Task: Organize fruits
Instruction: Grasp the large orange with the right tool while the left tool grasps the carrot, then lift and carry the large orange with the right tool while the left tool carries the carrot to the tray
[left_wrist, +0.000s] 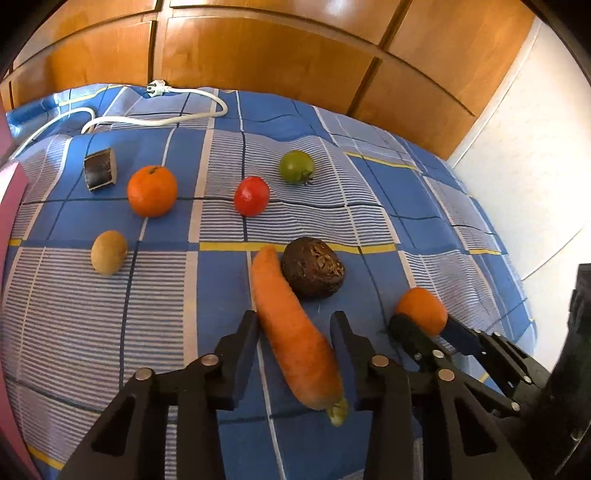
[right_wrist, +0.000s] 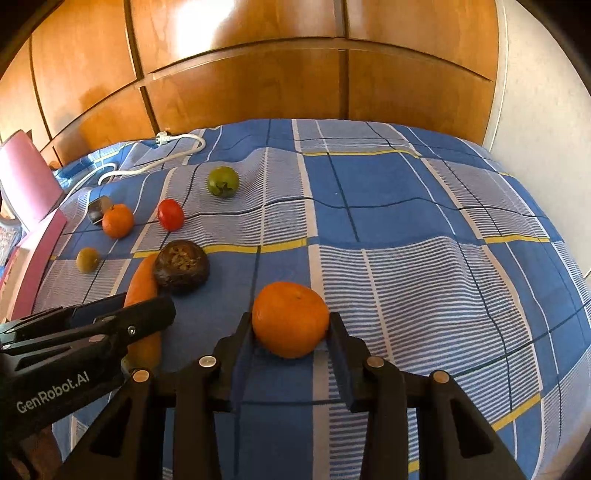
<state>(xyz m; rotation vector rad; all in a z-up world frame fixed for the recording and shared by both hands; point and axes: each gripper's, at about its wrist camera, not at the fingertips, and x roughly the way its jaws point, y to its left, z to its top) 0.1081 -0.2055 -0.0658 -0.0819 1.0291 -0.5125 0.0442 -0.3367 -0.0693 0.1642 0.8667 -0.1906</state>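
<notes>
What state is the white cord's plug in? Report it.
Unplugged: the plug lies loose on the checked bedspread, prongs bare, with no socket around it.

Right gripper (right_wrist: 291, 321): jaws touching both sides of near orange (right_wrist: 290, 318) on checked blue cloth (right_wrist: 406, 229). At 9 o'clock: left gripper (right_wrist: 122, 314) astride carrot (right_wrist: 142, 295). At 10–11 o'clock: dark round fruit (right_wrist: 181, 266), red tomato (right_wrist: 170, 214), green tomato (right_wrist: 222, 181).

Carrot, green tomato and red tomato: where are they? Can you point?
carrot (left_wrist: 295, 332): left wrist view, middle of its orange body.
green tomato (left_wrist: 295, 166): left wrist view, its round top.
red tomato (left_wrist: 251, 195): left wrist view, its shiny front.
</notes>
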